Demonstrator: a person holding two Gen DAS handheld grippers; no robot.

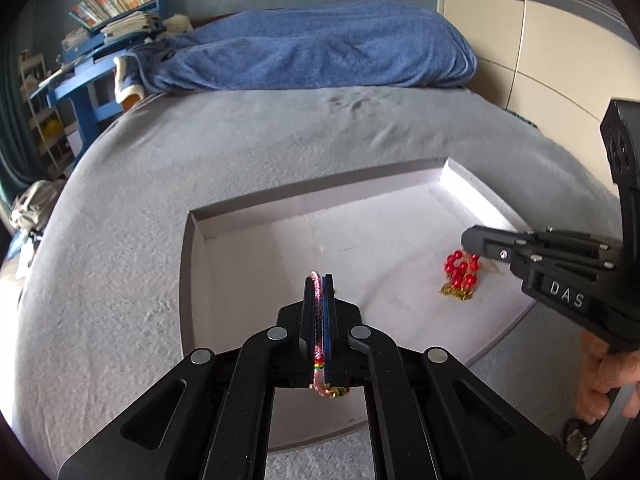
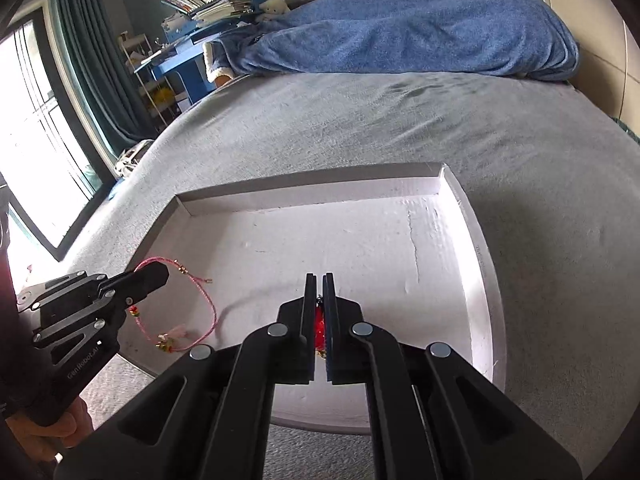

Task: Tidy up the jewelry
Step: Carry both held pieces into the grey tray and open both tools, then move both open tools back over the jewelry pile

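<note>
A shallow white tray [image 1: 248, 216] lies on a grey bed; it also shows in the right wrist view [image 2: 476, 240]. My left gripper [image 1: 319, 280] is shut on a pink braided cord bracelet [image 1: 316, 308], over the tray's near left part; the bracelet's loop hangs below it in the right wrist view [image 2: 212, 308]. My right gripper [image 2: 319, 278] is shut on a red bead earring with gold fringe [image 2: 319, 328]. In the left wrist view the right gripper [image 1: 470, 240] holds the earring [image 1: 460, 274] low over the tray's right side.
The grey bedspread [image 1: 280, 140] surrounds the tray. A blue blanket [image 1: 320, 52] lies heaped at the far end. A blue shelf with books [image 1: 116, 4] stands beyond the bed at left. A window and curtain [image 2: 60, 92] are at far left.
</note>
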